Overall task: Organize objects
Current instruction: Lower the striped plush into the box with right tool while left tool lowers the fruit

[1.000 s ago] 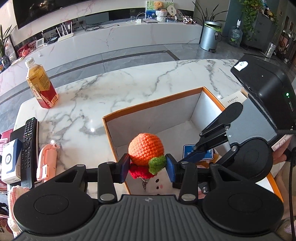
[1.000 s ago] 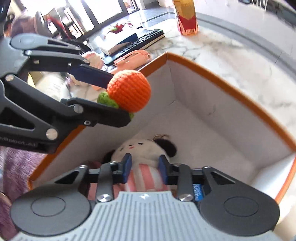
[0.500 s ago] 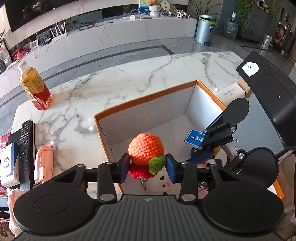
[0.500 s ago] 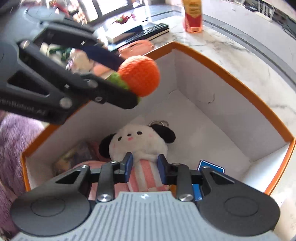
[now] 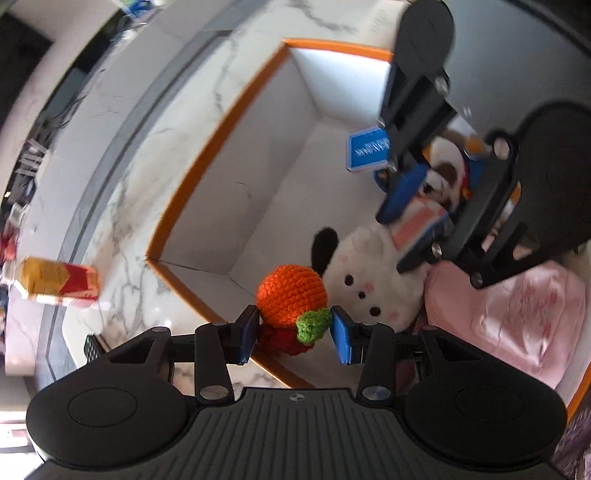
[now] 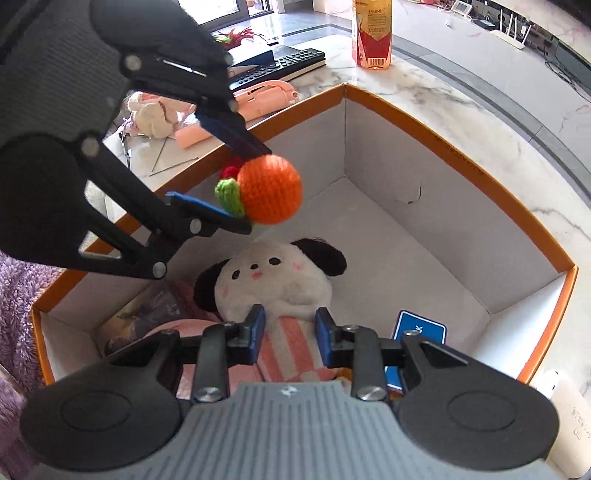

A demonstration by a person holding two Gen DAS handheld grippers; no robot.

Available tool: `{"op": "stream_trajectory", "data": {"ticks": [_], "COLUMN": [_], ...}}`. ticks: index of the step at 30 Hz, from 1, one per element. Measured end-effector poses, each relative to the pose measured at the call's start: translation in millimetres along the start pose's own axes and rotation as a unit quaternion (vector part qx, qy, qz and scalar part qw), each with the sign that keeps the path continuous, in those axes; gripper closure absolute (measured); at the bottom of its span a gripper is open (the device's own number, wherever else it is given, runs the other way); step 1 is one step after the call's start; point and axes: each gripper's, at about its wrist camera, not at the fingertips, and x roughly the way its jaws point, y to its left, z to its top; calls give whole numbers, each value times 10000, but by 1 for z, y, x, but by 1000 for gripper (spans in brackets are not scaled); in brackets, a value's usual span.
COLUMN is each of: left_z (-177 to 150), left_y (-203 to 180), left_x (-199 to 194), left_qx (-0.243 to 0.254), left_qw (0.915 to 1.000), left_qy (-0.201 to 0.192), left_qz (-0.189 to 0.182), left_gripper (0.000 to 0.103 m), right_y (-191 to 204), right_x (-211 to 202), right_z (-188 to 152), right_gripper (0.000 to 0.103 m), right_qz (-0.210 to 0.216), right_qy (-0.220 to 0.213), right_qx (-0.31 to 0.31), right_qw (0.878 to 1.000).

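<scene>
My left gripper (image 5: pixel 293 334), rolled and lowered since a second ago, clamps the crocheted orange (image 5: pixel 291 295) over the box (image 6: pixel 436 146), ready for release, while my right gripper (image 6: pixel 290 334) pinches the plush dog (image 6: pixel 275 280) lying inside.

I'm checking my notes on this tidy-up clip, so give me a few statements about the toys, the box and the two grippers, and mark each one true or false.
1. The left gripper holds the orange knitted toy. True.
2. The orange knitted toy lies on the floor of the box. False: it hangs in the gripper above the open box.
3. The right gripper grips the striped body of the dog plush. True.
4. The dog plush lies on the marble table outside the box. False: it lies inside the box.
5. A blue card lies in the box. True.
6. The drink bottle stands inside the box. False: it stands on the table beyond the box.
</scene>
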Motion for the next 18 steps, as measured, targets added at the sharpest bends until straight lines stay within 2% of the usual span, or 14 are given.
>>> {"op": "stream_trajectory", "data": {"ticks": [4, 8, 9, 12, 16, 17, 18], "left_z": [7, 13, 14, 18, 16, 14, 12], "left_y": [-5, -15, -15, -11, -1, -2, -4], "left_x": [15, 35, 40, 50, 53, 53, 53], "left_qx": [606, 1301, 1424, 1471, 1272, 1311, 1359], "left_qw": [9974, 9876, 9848, 9820, 9843, 9841, 9833], "left_qy": [382, 871, 990, 1151, 1097, 1066, 1055], "left_qz": [-114, -106, -116, -293, -535, -554, -600], "left_gripper": [54, 55, 58, 58, 58, 55, 46], "right_y": [-3, -7, -9, -11, -17, -19, -19], "right_x": [-1, 1, 2, -1, -4, -5, -7], "right_z": [-2, 0, 0, -3, -7, -8, -10], "right_gripper": [71, 71, 71, 71, 68, 67, 66], "right_qz": [58, 115, 124, 165, 280, 308, 339], "right_qy": [-49, -107, -121, -167, -217, -220, -223], "right_qx": [145, 233, 251, 311, 476, 514, 557], "right_qw": [9999, 9996, 9995, 9992, 9982, 9980, 9976]}}
